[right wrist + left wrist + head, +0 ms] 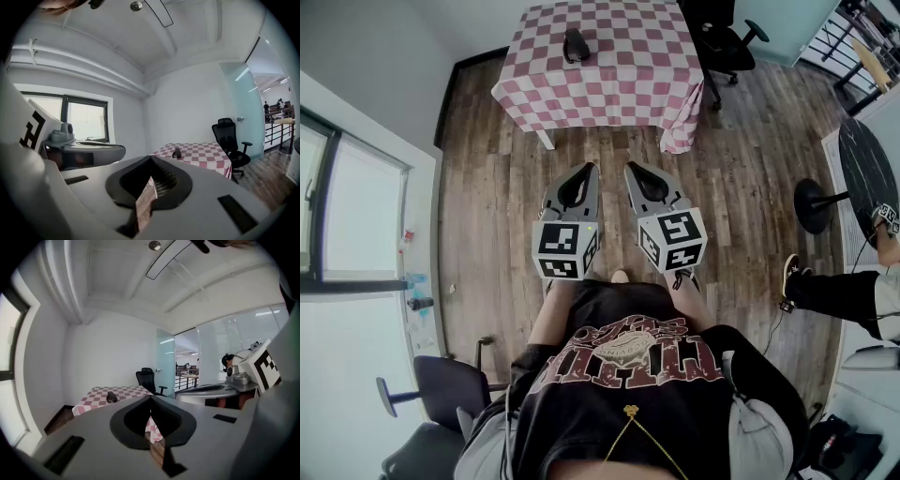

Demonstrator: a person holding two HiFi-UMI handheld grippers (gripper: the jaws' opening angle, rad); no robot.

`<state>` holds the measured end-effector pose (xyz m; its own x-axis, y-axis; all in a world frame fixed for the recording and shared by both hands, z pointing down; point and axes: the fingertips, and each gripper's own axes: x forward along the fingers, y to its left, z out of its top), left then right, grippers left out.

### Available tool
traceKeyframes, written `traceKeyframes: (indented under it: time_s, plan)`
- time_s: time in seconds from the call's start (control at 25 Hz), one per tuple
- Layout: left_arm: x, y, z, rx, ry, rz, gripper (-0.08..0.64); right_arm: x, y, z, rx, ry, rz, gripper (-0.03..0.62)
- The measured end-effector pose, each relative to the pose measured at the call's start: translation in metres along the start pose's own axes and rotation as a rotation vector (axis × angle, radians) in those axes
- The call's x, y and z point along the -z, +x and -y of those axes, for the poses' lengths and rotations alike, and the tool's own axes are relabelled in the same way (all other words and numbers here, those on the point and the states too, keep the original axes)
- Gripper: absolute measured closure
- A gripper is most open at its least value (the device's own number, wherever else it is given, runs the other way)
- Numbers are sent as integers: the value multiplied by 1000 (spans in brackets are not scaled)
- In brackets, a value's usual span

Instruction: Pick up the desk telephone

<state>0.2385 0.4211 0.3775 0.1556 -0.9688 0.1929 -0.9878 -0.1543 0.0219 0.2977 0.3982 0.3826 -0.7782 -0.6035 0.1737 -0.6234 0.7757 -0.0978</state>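
Fingers (93, 427) meet tip to tip on the left gripper (592, 169) and right gripper (630, 169), both empty, side by side over the plank floor (502, 178). Well ahead, the desk telephone (576, 44) lies on a red-and-white checked table (628, 75), with a black office chair (724, 42) beyond it.

**Inspector A:** Clothing on the wearer?

**Inspector B:** 1 black T-shirt (628, 375) with a dark red and cream print across the chest. 1 thin gold chain (630, 427) with a small pendant.

**Inspector A:** Hand units?

**Inspector B:** 2 grey shells, the left gripper (592, 169) and the right gripper (630, 169). Each has a dark spade-shaped recess. Each carries 1 marker cube (565, 249) with black-and-white squares.
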Motion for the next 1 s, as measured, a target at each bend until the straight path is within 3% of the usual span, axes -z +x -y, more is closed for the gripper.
traceKeyframes:
  time_s: [0.4, 0.76, 1.0]
  plan:
    - [9, 27, -13, 23, 49, -28, 552, 6, 26, 18, 15, 30, 9, 574]
    - [-2, 72, -55, 70, 3, -31, 552, -7, 79, 37, 51, 36, 2, 574]
    - [-3, 97, -77, 90, 53, -48, 552, -7, 113, 46, 61, 48, -33, 574]
